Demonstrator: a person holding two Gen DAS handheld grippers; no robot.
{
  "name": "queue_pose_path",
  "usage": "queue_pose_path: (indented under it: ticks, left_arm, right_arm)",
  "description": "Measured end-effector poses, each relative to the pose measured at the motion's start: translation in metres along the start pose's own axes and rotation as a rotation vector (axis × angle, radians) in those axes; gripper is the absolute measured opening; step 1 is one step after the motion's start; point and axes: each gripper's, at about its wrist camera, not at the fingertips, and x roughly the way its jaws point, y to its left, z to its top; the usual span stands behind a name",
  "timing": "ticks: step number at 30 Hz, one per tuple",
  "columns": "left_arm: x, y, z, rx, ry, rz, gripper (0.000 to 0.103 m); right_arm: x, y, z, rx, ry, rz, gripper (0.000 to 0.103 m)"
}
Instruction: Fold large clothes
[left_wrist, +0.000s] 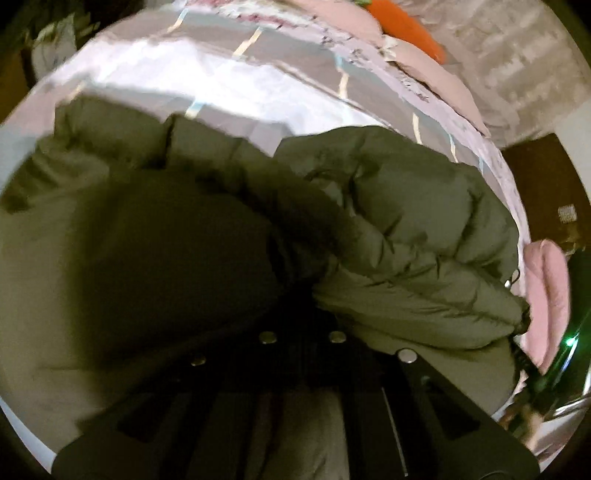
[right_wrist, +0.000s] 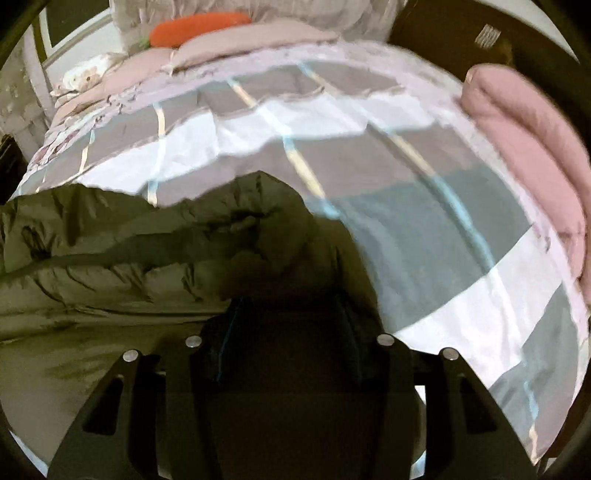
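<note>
An olive-green puffer jacket (left_wrist: 406, 229) lies bunched on a bed with a grey, white and pink checked cover (left_wrist: 229, 85). In the left wrist view the jacket fills most of the frame, and my left gripper (left_wrist: 301, 306) is shut on a fold of it, the fingertips buried in dark fabric. In the right wrist view the jacket (right_wrist: 110, 258) spreads across the left and centre. My right gripper (right_wrist: 290, 306) has its fingers apart with jacket fabric lying between and over them; a grip cannot be made out.
A folded pink blanket (right_wrist: 524, 147) lies along the bed's right edge. Pink pillows (right_wrist: 240, 40) and an orange carrot-shaped cushion (right_wrist: 195, 27) sit at the head. Dark floor (left_wrist: 535, 177) lies beyond the right side of the bed.
</note>
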Motion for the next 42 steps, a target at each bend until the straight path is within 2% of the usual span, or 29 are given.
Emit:
queue_pose_path:
  ticks: [2,4,6,8,10,13,16,18,20,22,24,25,27,29,31,34,37,38,41,42]
  left_arm:
    - [-0.01,-0.003,-0.005,0.002,-0.022,-0.001,0.003]
    - [-0.025,-0.007,-0.011,-0.004,-0.052,-0.017,0.006]
    - [-0.049,-0.011,-0.022,-0.012,-0.112,-0.059,0.034]
    - [-0.069,-0.016,-0.034,-0.003,-0.183,-0.061,0.043]
    - [-0.082,-0.025,-0.044,0.036,-0.219,-0.076,0.043]
    - [-0.087,-0.043,-0.058,0.114,-0.239,-0.04,0.043]
    - [-0.056,-0.046,-0.061,0.137,-0.167,0.026,0.043]
    - [-0.038,-0.038,-0.062,0.102,-0.135,0.026,0.041]
    - [-0.036,-0.037,-0.061,0.093,-0.14,0.028,0.041]
    - [-0.049,-0.041,-0.065,0.094,-0.156,0.005,0.047]
    - [-0.068,-0.05,-0.077,0.126,-0.196,-0.013,0.066]
    - [-0.079,-0.056,-0.087,0.155,-0.231,-0.006,0.068]
    - [-0.088,-0.063,-0.103,0.199,-0.249,-0.006,0.069]
    - [-0.09,-0.071,-0.121,0.236,-0.242,-0.009,0.069]
    - [-0.086,-0.077,-0.135,0.272,-0.225,0.002,0.069]
    - [-0.074,-0.079,-0.149,0.32,-0.196,0.029,0.069]
    - [-0.051,-0.065,-0.143,0.276,-0.123,0.099,0.069]
    - [-0.038,-0.058,-0.137,0.249,-0.086,0.117,0.073]
    - [-0.02,-0.044,-0.128,0.194,-0.021,0.101,0.075]
    - [-0.024,-0.042,-0.126,0.181,-0.019,0.092,0.073]
  right_arm:
    - [-0.015,0.001,0.0,0.04,-0.032,-0.013,0.047]
    - [-0.036,0.003,0.0,0.093,-0.065,0.035,0.048]
    - [-0.063,0.015,-0.002,0.082,-0.117,0.087,0.048]
    - [-0.081,0.032,-0.004,0.028,-0.162,0.123,0.048]
    - [-0.096,0.059,-0.015,-0.077,-0.185,0.16,0.048]
    - [-0.09,0.091,-0.032,-0.184,-0.135,0.192,0.048]
    - [-0.063,0.108,-0.045,-0.248,-0.059,0.171,0.048]
    - [-0.056,0.11,-0.045,-0.251,-0.057,0.174,0.048]
    - [-0.062,0.103,-0.039,-0.222,-0.063,0.197,0.049]
    - [-0.079,0.094,-0.039,-0.179,-0.079,0.216,0.05]
    - [-0.1,0.085,-0.046,-0.158,-0.095,0.244,0.068]
    - [-0.109,0.083,-0.051,-0.154,-0.099,0.241,0.072]
    - [-0.123,0.078,-0.061,-0.138,-0.09,0.242,0.074]
    - [-0.125,0.073,-0.068,-0.135,-0.08,0.239,0.074]
    - [-0.121,0.062,-0.074,-0.12,-0.062,0.195,0.074]
    - [-0.106,0.037,-0.081,-0.034,-0.004,0.171,0.074]
    - [-0.074,0.017,-0.081,0.012,0.076,0.104,0.074]
    - [-0.059,0.013,-0.082,0.01,0.119,0.083,0.074]
    - [-0.035,0.01,-0.085,0.043,0.214,0.107,0.078]
    - [-0.036,0.009,-0.084,0.06,0.216,0.11,0.078]
